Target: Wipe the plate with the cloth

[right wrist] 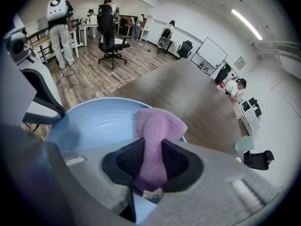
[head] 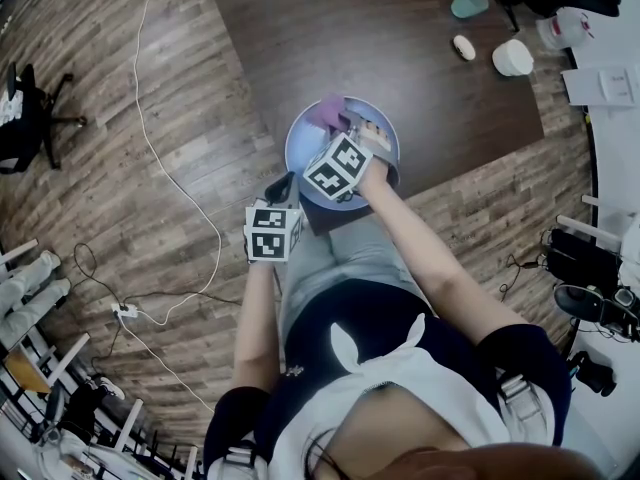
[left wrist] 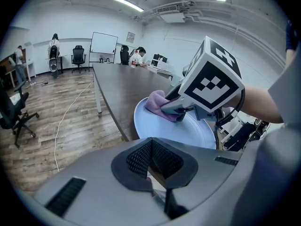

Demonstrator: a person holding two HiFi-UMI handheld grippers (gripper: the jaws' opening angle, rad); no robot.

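Note:
A light blue plate lies at the near corner of the dark table, also seen in the left gripper view and the right gripper view. My right gripper points steeply down over the plate, shut on a purple cloth. The cloth rests on the plate's far part and hangs slightly over the rim. In the left gripper view the cloth shows under the right gripper. My left gripper sits at the plate's near-left rim, pads closed together on the rim, which its body mostly hides.
The dark table stretches away; a teal cup, a small white object and a white bowl-like item stand at its far right. A white cable runs over the wood floor at left. My legs are just below the table corner.

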